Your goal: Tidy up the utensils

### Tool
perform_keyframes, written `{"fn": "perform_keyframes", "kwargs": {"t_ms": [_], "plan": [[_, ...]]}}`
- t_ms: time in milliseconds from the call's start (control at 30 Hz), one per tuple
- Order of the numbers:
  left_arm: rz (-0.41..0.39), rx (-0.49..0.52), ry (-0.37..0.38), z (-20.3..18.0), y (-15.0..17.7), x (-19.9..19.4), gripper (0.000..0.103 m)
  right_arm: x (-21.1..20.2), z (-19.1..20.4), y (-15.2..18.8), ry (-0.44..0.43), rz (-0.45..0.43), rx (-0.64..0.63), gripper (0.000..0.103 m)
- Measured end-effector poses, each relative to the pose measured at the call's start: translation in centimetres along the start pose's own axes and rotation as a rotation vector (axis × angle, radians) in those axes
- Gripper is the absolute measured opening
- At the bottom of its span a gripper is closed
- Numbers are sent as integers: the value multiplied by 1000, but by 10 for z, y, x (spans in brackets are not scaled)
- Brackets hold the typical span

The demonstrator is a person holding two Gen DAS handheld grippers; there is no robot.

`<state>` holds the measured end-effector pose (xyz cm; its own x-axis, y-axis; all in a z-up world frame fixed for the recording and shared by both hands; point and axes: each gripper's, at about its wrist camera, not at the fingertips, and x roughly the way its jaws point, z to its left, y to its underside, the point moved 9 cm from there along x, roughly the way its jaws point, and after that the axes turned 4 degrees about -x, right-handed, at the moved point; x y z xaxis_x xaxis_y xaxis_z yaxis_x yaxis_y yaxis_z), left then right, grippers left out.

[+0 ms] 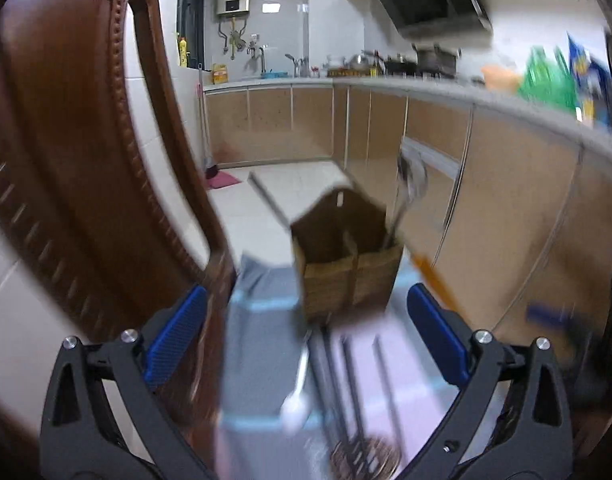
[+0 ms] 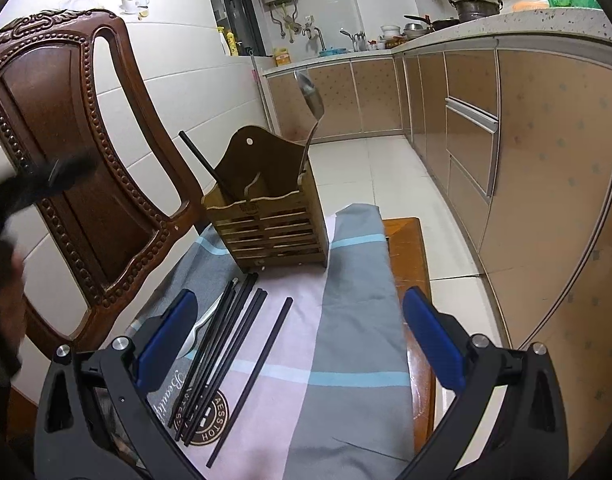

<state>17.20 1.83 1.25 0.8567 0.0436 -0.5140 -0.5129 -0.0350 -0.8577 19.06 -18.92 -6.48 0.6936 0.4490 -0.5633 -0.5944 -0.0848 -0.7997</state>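
Right gripper [image 2: 299, 336] spread wide, holding nothing; loose black plastic chopsticks [image 2: 229, 344] lie on cloth just inside its left finger for pickup. Left gripper [image 1: 306, 336] likewise released. Slatted wooden utensil holder [image 2: 265, 220] stands ahead, already holding a steel spatula [image 2: 312, 98].

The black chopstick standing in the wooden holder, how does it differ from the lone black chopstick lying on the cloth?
The black chopstick in the wooden holder leans upright; the lone black chopstick on the cloth lies flat. The first is partly hidden inside the left compartment; the second shows whole. Both are slim and black.
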Motion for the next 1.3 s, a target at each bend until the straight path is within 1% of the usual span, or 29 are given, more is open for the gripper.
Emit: {"fn": "perform_keyframes", "kwargs": {"t_ms": [100, 167, 233, 333, 400, 533, 667, 867, 1300], "plan": [[71, 5, -20, 2, 49, -12, 99, -9, 6, 5, 3, -5, -24, 100], [75, -21, -33, 7, 77, -18, 99, -14, 11, 9, 2, -5, -41, 100], [71, -50, -50, 11, 97, -20, 99, -22, 19, 13, 4, -12, -66, 100], [126, -64, -21, 7, 118, -13, 99, -33, 25, 19, 13, -21, -82, 100], [129, -54, -13, 5, 122, -13, 99, -39, 27, 21, 20, -29, -79, 100], [130, -21, -19, 4, 123, -14, 99, -40, 30, 25, 38, -28, -93, 100], [135, -35, -7, 4, 120, -11, 99, -37, 29, 25, 47, -26, -93, 100], [141, -17, -8, 2, 120, -9, 99, -33, 30, 27, 43, -16, -97, 100], [150, -14, 3, 1, 121, -7, 99, -32, 25, 28, 46, -18, -85, 100]]}}
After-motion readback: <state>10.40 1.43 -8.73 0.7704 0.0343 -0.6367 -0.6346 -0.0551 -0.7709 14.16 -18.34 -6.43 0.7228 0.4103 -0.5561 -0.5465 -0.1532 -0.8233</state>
